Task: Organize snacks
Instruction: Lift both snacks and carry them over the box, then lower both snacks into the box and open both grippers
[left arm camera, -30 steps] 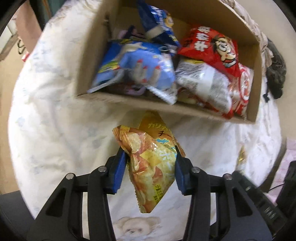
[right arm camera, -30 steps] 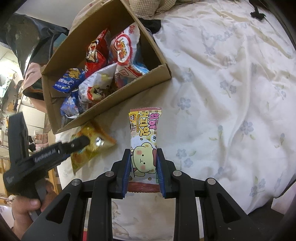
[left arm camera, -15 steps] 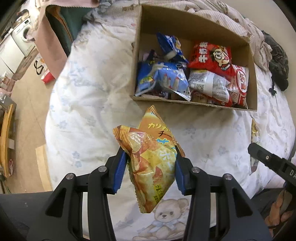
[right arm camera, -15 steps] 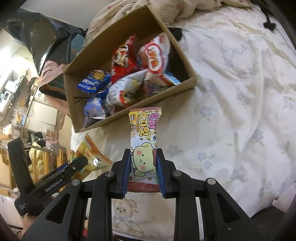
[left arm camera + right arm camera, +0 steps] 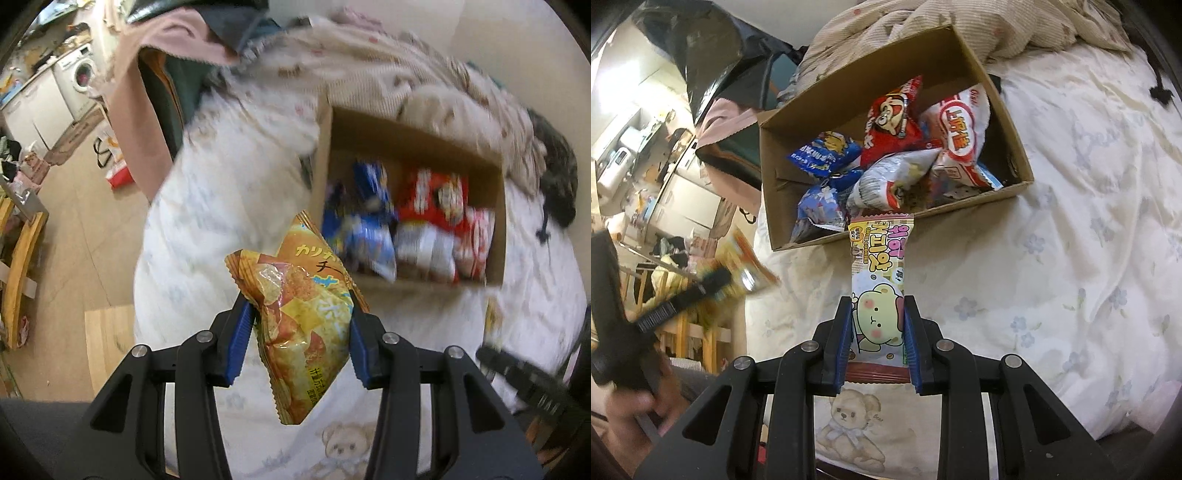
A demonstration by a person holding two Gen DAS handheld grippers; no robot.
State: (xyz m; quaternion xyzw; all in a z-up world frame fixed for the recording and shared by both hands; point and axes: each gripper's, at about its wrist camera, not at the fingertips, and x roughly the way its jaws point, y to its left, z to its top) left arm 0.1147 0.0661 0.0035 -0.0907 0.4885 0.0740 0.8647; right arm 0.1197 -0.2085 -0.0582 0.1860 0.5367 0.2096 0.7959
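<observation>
Two snacks in the air, one per gripper, box waiting on the bed

The left gripper [image 5: 299, 328] is clamped on an orange chip bag [image 5: 301, 325] with Japanese katakana across the top – I can make out カリ and チ, the rest is crumpled. It sits low-centre in the left wrist view, pointing steeply down. The right gripper [image 5: 875, 332] pinches a slim cookie pack [image 5: 881, 280] with pink Korean lettering and a pale cartoon bear, low-centre in its own view, tip overlapping the near wall of the cardboard box [image 5: 960, 55]. That box lies in the upper middle on a floral bedspread [image 5: 1071, 221], with roughly six bags inside – two or three blue, one red with a cartoon face, a white-and-red one, a silvery one. Box labels too small to read. A hand [image 5: 631, 406] grips the left gripper's handle at lower left.
</observation>
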